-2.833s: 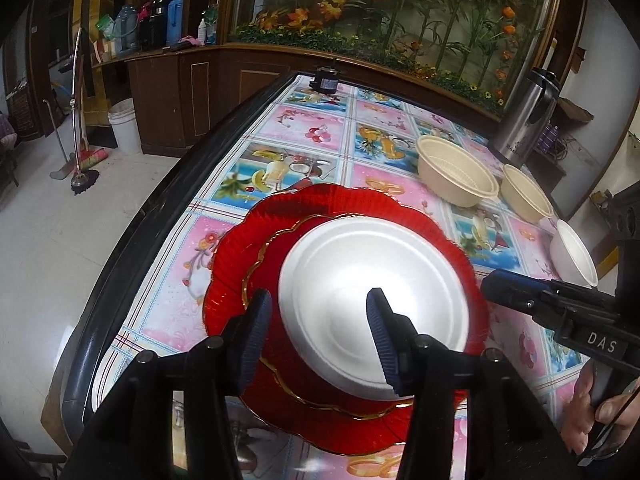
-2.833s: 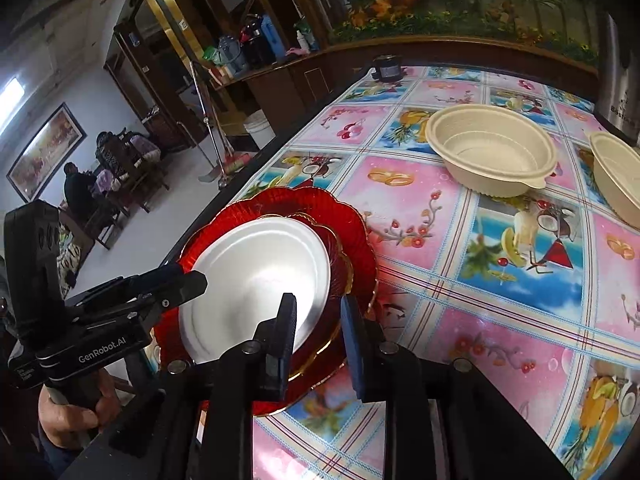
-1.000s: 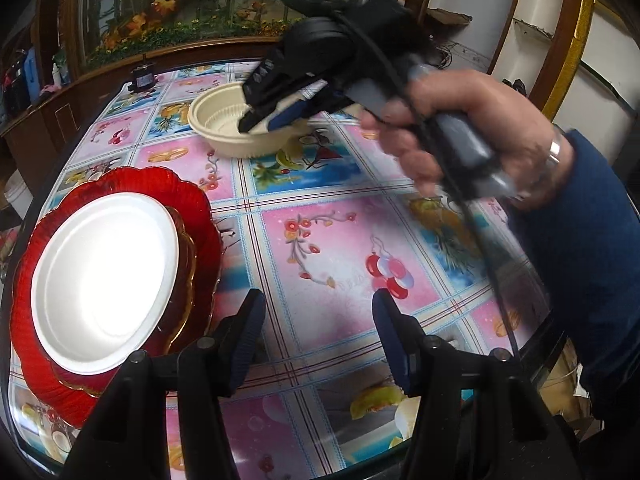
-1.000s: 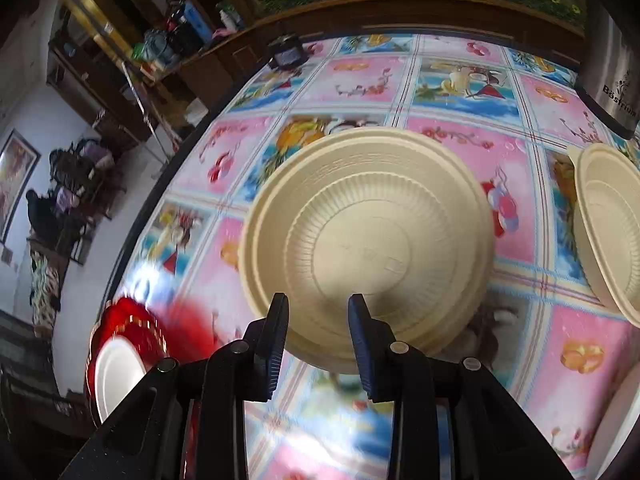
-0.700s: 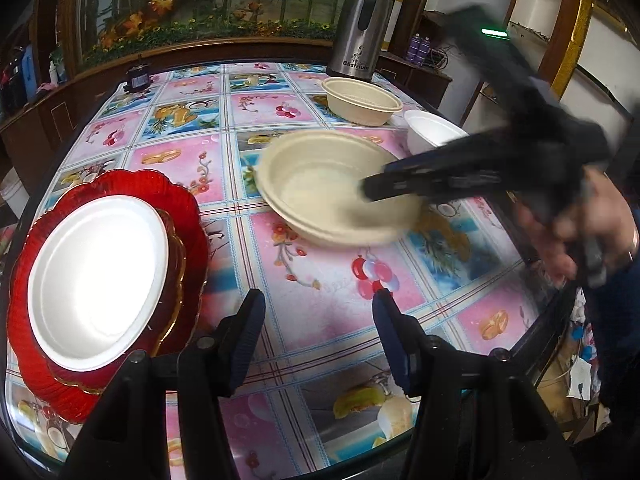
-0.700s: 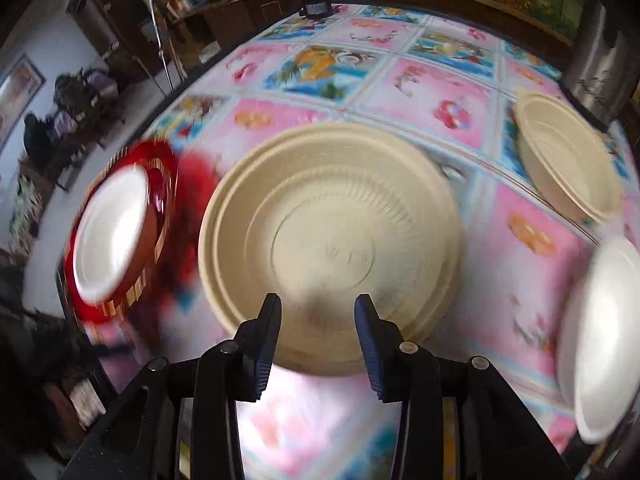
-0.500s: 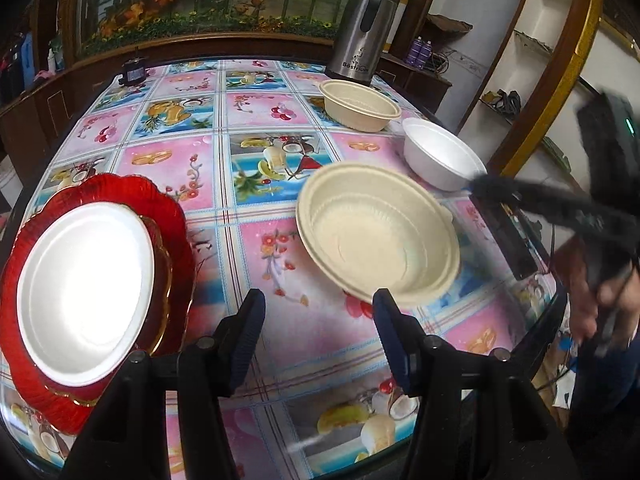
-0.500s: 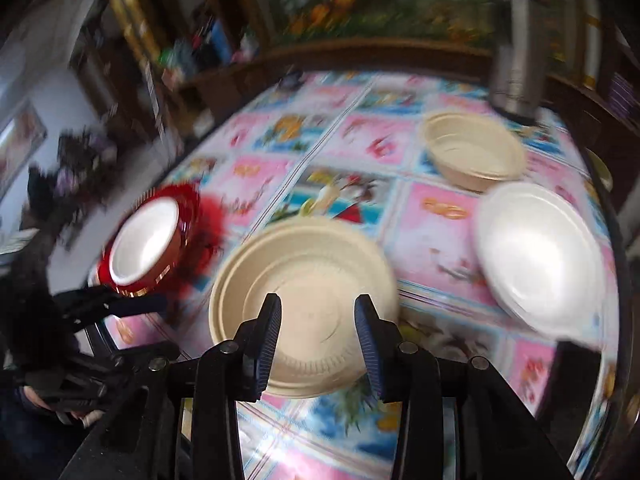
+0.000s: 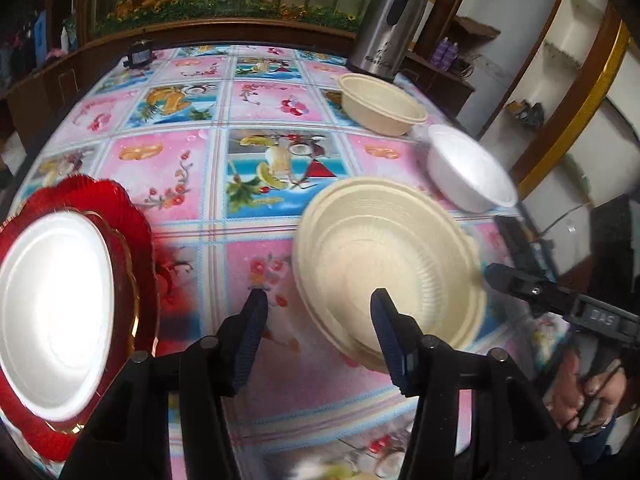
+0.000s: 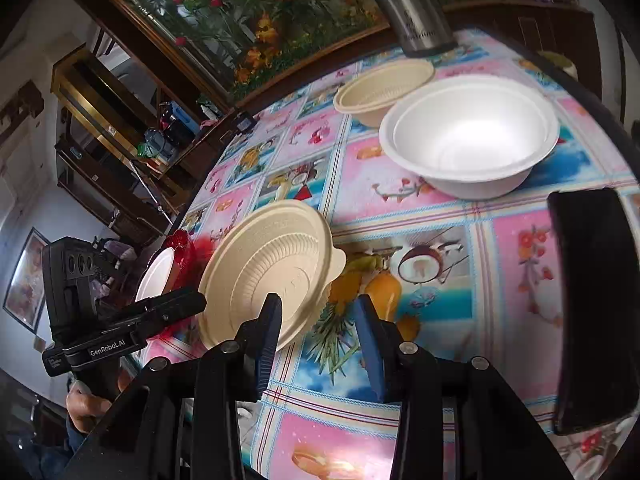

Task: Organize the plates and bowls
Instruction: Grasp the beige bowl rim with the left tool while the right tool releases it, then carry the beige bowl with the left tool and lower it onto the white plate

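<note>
Two bowls (image 10: 468, 136) flank a kettle (image 10: 416, 8) — phone (image 10: 592, 304) nearby.

Black left claw (image 9: 316, 320) with ribbed blue pads and silver screws.

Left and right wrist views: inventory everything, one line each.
tablecloth: 1, pink-blue fruit print, over table
red plates: 2, red, stacked, left edge
white plate: 1, white, atop red plates
near bowl: 1, beige, nearest the grippers
far bowl: 1, beige, beside jug
white bowl: 1, white, right side
jug: 1, steel, far right
phone: 1, black, near right edge
left gripper: 1, black; jaws open, just been closing, near bowl's rim seen between them
right gripper: 1, black; jaws open, just been opening, empty
</note>
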A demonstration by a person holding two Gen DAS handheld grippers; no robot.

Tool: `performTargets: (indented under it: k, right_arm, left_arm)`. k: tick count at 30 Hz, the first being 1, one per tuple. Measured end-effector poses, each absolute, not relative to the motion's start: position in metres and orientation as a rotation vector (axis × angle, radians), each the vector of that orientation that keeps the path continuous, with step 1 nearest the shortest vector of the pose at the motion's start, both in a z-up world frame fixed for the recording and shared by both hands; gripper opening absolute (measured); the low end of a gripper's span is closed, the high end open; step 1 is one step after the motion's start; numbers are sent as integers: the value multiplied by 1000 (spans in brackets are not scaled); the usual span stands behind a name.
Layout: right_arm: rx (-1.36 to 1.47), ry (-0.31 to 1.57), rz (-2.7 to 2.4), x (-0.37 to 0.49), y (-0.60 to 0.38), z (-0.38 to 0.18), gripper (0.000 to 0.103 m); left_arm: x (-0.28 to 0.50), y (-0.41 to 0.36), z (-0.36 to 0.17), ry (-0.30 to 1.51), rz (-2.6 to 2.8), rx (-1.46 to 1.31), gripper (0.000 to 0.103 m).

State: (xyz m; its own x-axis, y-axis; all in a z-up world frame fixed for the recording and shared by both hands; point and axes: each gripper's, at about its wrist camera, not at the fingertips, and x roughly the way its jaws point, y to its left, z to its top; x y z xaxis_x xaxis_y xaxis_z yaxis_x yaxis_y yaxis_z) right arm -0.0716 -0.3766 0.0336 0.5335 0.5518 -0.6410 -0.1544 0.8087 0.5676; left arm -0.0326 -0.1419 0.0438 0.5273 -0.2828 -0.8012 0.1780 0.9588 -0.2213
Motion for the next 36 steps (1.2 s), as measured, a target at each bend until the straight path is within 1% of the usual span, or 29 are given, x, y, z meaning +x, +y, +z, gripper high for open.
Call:
performTargets:
  k: [1, 3, 4, 6, 7, 11, 18, 21, 24, 26, 36]
  right_arm:
    - [481, 925, 443, -71, -375, 31, 41]
    - [488, 935, 447, -68, -371, 24, 38]
    - [497, 934, 460, -68, -369, 22, 31]
    - [517, 923, 468, -68, -367, 21, 25]
    - [519, 921, 475, -69, -366, 22, 19]
    - [479, 920, 441, -72, -360, 27, 18]
    - [494, 913, 464, -74, -354, 32, 18]
    - [485, 901, 481, -75, -347, 40, 18]
    - [476, 890, 497, -74, -339, 47, 18]
    - [470, 884, 512, -72, -332, 52, 18]
    - [407, 876, 611, -52, -275, 78, 19]
  left_arm:
    - [-29, -143, 41, 984, -266, -105, 37]
    - [-23, -145, 33, 1001, -291, -111, 31]
    - [-23, -146, 32, 998, -294, -110, 29]
    - [-25, -152, 31, 983, -300, -80, 23]
    - [-27, -155, 32, 972, -294, -61, 23]
    - [-35, -158, 37, 951, -286, -27, 23]
    - [-45, -149, 49, 926, -270, -32, 24]
    - [-50, -142, 58, 906, -264, -45, 29]
    - [-56, -134, 66, 882, -253, -49, 30]
    - [-60, -126, 72, 865, -243, -55, 32]
    - [-79, -65, 90, 815, -133, -116, 32]
